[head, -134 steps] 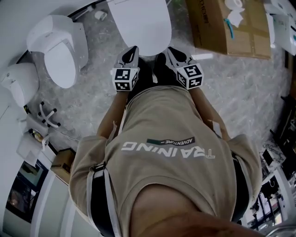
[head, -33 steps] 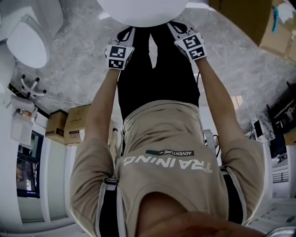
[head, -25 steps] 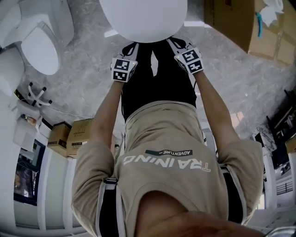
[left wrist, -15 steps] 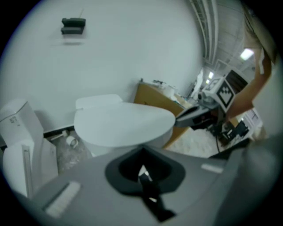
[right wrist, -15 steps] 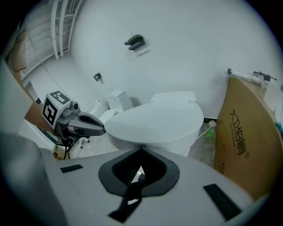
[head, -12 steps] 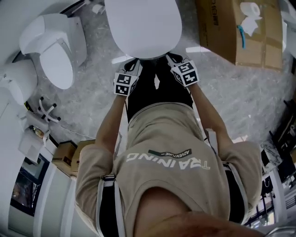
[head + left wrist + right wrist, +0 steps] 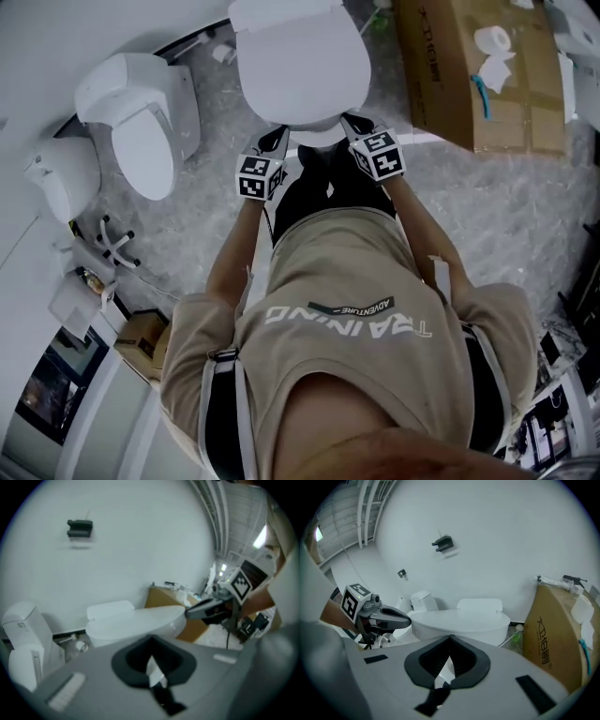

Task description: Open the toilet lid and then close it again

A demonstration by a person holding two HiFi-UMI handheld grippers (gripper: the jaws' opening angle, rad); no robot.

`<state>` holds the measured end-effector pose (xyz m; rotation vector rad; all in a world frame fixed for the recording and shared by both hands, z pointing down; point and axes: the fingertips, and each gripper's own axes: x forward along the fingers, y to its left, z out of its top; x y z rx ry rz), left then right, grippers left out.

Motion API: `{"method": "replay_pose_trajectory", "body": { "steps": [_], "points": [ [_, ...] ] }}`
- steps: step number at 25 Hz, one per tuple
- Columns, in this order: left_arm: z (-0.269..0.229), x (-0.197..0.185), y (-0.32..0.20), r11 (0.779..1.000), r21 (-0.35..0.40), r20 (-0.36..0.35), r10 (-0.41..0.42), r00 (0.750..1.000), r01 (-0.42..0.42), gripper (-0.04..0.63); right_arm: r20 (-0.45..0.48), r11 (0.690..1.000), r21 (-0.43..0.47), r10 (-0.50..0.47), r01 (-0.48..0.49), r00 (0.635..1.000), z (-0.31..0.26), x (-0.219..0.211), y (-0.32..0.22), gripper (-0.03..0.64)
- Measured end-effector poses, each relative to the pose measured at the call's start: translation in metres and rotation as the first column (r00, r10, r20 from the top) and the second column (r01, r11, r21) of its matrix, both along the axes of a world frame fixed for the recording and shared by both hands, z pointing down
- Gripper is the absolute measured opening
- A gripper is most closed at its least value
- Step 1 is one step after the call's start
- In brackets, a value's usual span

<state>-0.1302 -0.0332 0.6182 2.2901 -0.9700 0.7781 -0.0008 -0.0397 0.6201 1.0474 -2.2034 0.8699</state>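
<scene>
Left claw (image 7: 273,141) and right claw (image 7: 349,125) are held side by side, low in front of the person. Each is seen pressed together, with nothing gripped between the jaws. Just ahead of the two tips the toilet lid (image 7: 300,58) is found down, lying flat on the white toilet (image 7: 281,13). Its front edge is close to both claws, and whether it is being touched cannot be judged. In the right gripper view the left claw is caught at the left as a closed dark beak beside the lid's front edge. The same is shown of the right claw from the other side. Off to the left of the left claw a second toilet (image 7: 145,127) is stood on the marbled floor (image 7: 525,206). To the right of the right claw a cardboard box (image 7: 441,75) is set, with a roll of paper (image 7: 494,39) on top.
</scene>
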Motion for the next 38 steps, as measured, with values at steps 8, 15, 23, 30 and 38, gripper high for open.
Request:
{"method": "replay_pose_trajectory", "body": {
  "steps": [8, 15, 23, 30, 38],
  "points": [
    [-0.038, -0.002, -0.045, 0.997, 0.066, -0.007, -0.032, 0.999, 0.033, 0.005, 0.016, 0.999, 0.053, -0.012, 0.011, 1.000, -0.039, -0.001, -0.046, 0.009],
    [-0.061, -0.009, -0.073, 0.996, 0.068, 0.006, -0.056, 0.998, 0.056, 0.005, 0.008, 0.996, 0.089, -0.022, 0.021, 1.000, -0.063, -0.008, -0.073, 0.009],
    [-0.084, -0.011, -0.108, 0.992, 0.094, -0.004, -0.088, 0.996, 0.088, 0.005, 0.005, 0.988, 0.136, -0.071, 0.070, 0.997, -0.087, -0.012, -0.108, 0.009],
    [-0.105, -0.014, -0.141, 0.985, 0.134, 0.003, -0.112, 0.994, 0.110, 0.005, 0.015, 0.979, 0.183, -0.089, 0.084, 0.996, -0.108, -0.015, -0.140, 0.009],
    [-0.129, -0.019, -0.186, 0.981, 0.167, -0.037, -0.095, 0.995, 0.099, 0.005, -0.024, 0.968, 0.235, -0.088, 0.091, 0.996, -0.132, -0.020, -0.186, 0.009]
  ]
}}
